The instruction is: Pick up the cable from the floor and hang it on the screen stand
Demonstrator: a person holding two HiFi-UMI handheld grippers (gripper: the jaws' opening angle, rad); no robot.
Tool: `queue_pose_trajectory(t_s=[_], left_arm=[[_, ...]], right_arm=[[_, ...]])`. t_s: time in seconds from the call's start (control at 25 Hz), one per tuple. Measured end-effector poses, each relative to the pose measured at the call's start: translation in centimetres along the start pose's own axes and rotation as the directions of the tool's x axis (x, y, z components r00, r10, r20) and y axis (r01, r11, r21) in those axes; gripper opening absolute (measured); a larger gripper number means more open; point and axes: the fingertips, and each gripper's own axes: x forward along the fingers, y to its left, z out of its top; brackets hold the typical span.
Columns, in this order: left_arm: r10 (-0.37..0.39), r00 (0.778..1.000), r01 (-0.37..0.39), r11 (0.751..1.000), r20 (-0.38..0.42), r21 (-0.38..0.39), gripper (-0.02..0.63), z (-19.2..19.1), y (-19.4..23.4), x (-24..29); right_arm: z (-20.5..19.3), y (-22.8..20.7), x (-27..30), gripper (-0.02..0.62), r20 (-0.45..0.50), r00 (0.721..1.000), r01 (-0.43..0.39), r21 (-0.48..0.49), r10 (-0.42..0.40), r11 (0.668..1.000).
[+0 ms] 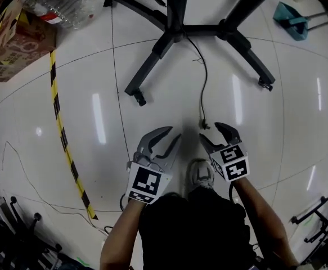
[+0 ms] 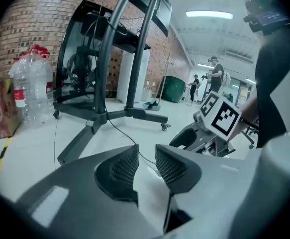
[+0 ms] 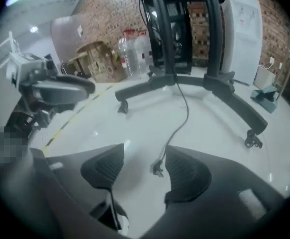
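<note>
A thin black cable [image 1: 203,77] runs over the white floor from the base of the black screen stand [image 1: 175,30] to its plug [image 1: 204,125]. My right gripper [image 1: 210,131] hovers just short of that plug, jaws open and empty. In the right gripper view the plug [image 3: 158,169] lies on the floor between the open right gripper [image 3: 145,151] jaws, untouched. My left gripper [image 1: 172,136] is beside it to the left, also open and holding nothing. The left gripper view shows the left gripper [image 2: 147,151] with a narrow gap, the cable [image 2: 119,132] and the stand [image 2: 105,116] beyond.
A yellow-and-black tape line [image 1: 62,134] crosses the floor at left. A cardboard box [image 1: 12,44] and large water bottles [image 1: 57,1] stand at the upper left, a teal dustpan [image 1: 290,18] at the upper right. The stand's caster legs [image 1: 138,91] spread ahead. My shoe [image 1: 200,173] is below the grippers.
</note>
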Motion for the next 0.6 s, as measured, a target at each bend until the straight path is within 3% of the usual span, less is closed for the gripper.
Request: queue_pose_trajectory(t_s=[0.08,0.16,0.36,0.48,0.6], left_arm=[[-0.008,1.0,0.007,0.998,-0.013,-0.061,0.12,-2.2,0.4,0.6],[-0.002,1.0,0.002,0.993,-0.003,-0.117,0.117,-3.2,1.5,0.9],[0.086,0.995,-0.079,0.989,0.051,-0.125,0.083,-3.2,4.6,0.8],[0.067,0.998,-0.063,0.988,0.022,-0.143,0.094,-4.2,4.8,2.3],[0.032,0.999,-0.028,0.986,0.021,-0.167,0.091,-4.9,4.1,2.9]], right_arm=[[-2.8,-1.2,3.0,0.268,-0.094,0.996,0.005,0.018,-0.004,1.0],[-3.7,-2.1,4.9,0.27,-0.119,0.993,-0.015,0.045,0.021,0.999],[-5.6,-2.3,8.7,0.265,-0.172,0.984,-0.046,0.007,0.046,0.999],[-6.6,-3.1,10.2,0.265,-0.216,0.976,-0.002,-0.036,-0.006,0.999],[-7.3,-3.6,10.2,0.19,-0.212,0.976,0.029,-0.061,-0.041,0.998]])
